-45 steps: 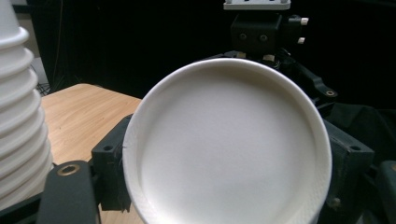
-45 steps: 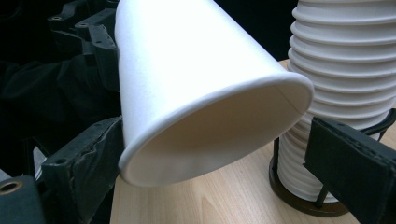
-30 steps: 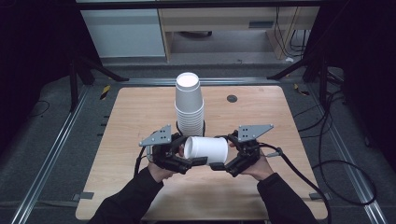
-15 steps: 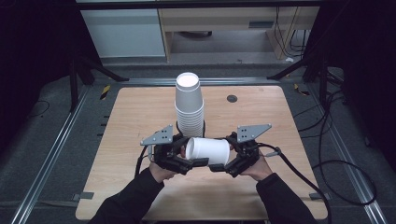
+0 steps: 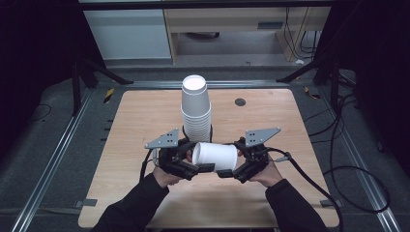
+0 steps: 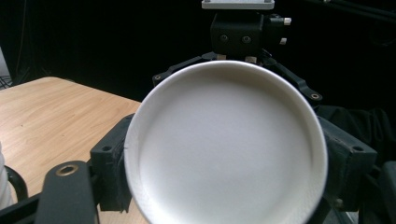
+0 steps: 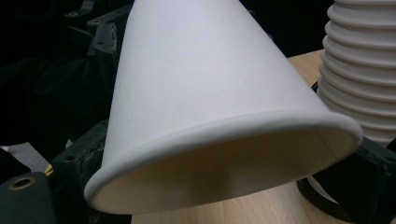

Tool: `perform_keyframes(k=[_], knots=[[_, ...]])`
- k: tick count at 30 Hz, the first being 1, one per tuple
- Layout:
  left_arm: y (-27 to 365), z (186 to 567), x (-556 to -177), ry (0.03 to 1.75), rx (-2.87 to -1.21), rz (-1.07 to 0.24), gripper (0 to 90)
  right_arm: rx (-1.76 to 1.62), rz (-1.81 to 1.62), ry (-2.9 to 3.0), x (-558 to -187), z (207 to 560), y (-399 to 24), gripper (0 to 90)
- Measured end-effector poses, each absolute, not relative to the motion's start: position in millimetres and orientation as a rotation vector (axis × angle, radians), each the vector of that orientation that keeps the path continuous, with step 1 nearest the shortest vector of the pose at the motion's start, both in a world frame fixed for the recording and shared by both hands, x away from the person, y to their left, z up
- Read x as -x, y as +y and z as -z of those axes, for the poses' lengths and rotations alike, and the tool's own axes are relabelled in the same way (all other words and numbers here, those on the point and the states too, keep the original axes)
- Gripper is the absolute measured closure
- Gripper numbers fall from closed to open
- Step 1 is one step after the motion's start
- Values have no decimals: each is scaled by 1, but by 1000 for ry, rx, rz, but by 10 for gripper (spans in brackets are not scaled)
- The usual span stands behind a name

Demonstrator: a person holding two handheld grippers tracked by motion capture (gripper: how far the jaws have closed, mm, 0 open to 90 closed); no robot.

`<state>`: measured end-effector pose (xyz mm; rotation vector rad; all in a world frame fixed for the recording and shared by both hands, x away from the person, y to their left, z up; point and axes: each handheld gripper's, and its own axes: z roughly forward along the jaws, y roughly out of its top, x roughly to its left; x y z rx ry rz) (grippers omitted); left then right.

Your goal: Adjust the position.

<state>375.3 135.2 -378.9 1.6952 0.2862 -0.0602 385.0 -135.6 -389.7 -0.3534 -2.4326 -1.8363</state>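
Observation:
A white paper cup (image 5: pixel 215 155) lies on its side in the air between my two grippers, just in front of a tall stack of upturned white cups (image 5: pixel 196 108). Its base (image 6: pixel 224 149) faces the left gripper's camera and its open mouth (image 7: pixel 219 177) faces the right one. My left gripper (image 5: pixel 193 157) is shut on the narrow base end. My right gripper (image 5: pixel 233 162) has just been closing on the wide rim end, and its jaws now sit against the cup's sides. Across the cup, the right gripper's body (image 6: pixel 243 32) shows in the left gripper view.
The stack (image 7: pixel 364 70) stands in a black ring holder (image 7: pixel 327 196) mid-table, close behind the held cup. The wooden table (image 5: pixel 140 125) has a small black disc (image 5: pixel 240 102) at the back right. Cables trail off the right side over a dark floor.
The right gripper's jaws have drawn in around the cup's wide end. Both hands and the cup stay where they were.

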Motion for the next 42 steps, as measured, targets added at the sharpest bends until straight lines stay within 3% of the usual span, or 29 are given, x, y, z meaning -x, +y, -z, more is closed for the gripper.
perform_keyframes(k=[23,42], knots=[[156,367,-375,249,-1917,29,152,364,1720,-2524,-390,389,-145,79],[137,370,-384,207,-2046,103,145,292,1542,-2614,-391,396,-126,79]])
